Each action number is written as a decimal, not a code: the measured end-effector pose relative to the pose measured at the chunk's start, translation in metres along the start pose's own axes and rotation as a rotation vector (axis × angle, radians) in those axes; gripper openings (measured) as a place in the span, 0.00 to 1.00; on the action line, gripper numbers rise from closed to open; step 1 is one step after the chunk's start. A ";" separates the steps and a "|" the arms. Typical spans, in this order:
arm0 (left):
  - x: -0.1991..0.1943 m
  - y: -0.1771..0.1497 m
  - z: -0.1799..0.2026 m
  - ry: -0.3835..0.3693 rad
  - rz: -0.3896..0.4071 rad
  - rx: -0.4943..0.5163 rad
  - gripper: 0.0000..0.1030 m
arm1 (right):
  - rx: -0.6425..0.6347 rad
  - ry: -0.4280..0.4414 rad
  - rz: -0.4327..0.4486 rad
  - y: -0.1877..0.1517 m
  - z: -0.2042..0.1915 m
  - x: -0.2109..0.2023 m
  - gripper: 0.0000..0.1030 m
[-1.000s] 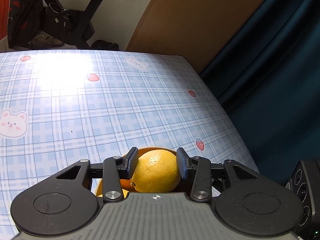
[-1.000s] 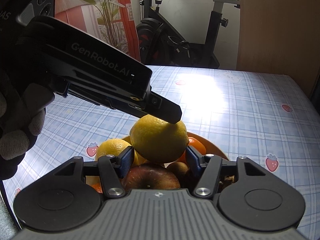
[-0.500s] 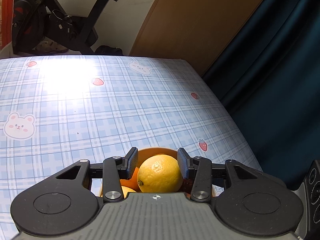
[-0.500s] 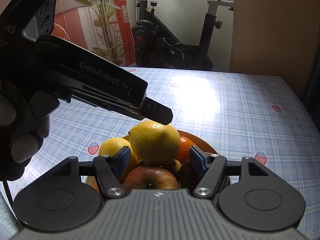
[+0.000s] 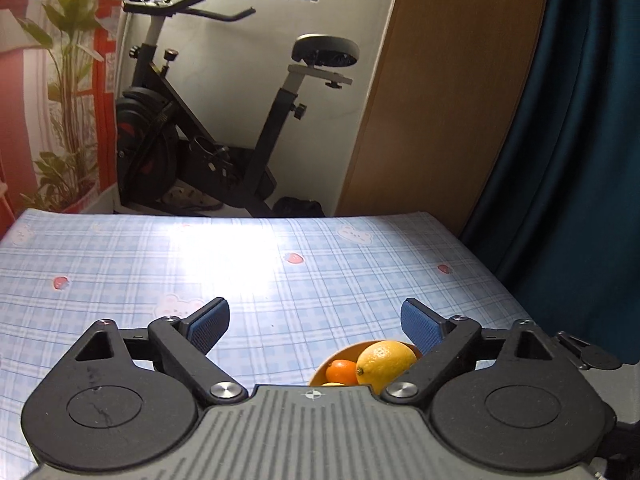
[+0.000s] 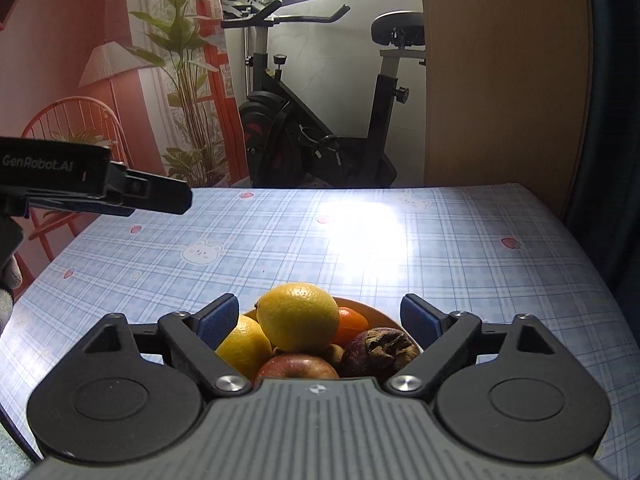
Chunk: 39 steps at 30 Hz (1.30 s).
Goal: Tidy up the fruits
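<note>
An orange bowl [image 6: 394,322] sits on the near part of the table [image 6: 440,264], heaped with fruit. On top of the heap lies a large lemon [image 6: 298,317], resting on the fruit beneath it. Just to its left and lower is a second yellow citrus [image 6: 244,346]. In front, nearest the camera, is a red apple [image 6: 298,366]; to the right of that sits a dark purple mangosteen [image 6: 378,350] with a dried brown cap. A small orange [image 6: 351,322] shows behind the lemon on the right, against the far rim of the bowl.

The right gripper [image 6: 320,320] hangs over the near edge of the bowl. Its jaws have just been opening and now stand wide apart, the blue pads on either side of the heap and clear of the fruit; it grips nothing.

The left gripper [image 5: 316,322] is up and to the left of the bowl, seen in the right wrist view as a dark bar over the left edge of the table, held by a gloved hand [image 6: 8,276]. Its jaws have also just been opening and are spread wide with only tablecloth between them; the lemon is free of them.

The table wears a blue plaid cloth with bear and strawberry prints, with a bright glare patch in the middle. Beyond its far edge stand an exercise bike [image 6: 320,128], a wooden panel [image 6: 504,72], a dark blue curtain [image 5: 568,140] on the right, and a leafy plant [image 6: 180,80] on the left.
</note>
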<state>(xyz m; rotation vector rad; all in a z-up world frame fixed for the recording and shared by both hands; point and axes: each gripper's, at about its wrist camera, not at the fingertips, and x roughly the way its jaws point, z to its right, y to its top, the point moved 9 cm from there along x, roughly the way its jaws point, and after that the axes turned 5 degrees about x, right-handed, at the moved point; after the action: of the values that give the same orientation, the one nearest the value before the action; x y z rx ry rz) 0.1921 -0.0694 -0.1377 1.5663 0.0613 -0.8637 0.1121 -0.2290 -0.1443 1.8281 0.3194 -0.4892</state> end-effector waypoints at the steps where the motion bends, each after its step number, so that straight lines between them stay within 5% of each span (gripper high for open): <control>1: -0.012 0.001 -0.004 0.065 0.024 0.023 0.95 | 0.015 0.001 0.025 0.003 0.001 -0.005 0.93; 2: -0.020 0.001 -0.006 0.110 0.035 0.043 0.95 | 0.034 -0.007 0.048 0.007 0.002 -0.011 1.00; 7: -0.056 0.002 -0.015 0.203 0.058 0.042 0.95 | 0.085 -0.034 0.158 0.020 0.005 -0.038 1.00; 23: -0.151 0.002 -0.016 0.292 0.155 0.028 0.95 | 0.027 -0.036 0.137 0.027 -0.033 -0.088 1.00; 39: -0.189 0.001 -0.005 0.368 0.195 0.044 0.97 | -0.060 -0.030 0.162 0.029 -0.065 -0.120 1.00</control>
<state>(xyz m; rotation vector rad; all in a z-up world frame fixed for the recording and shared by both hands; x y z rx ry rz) 0.0605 0.0169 -0.0336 1.7255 0.1516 -0.4204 0.0309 -0.1725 -0.0458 1.7698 0.1616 -0.3900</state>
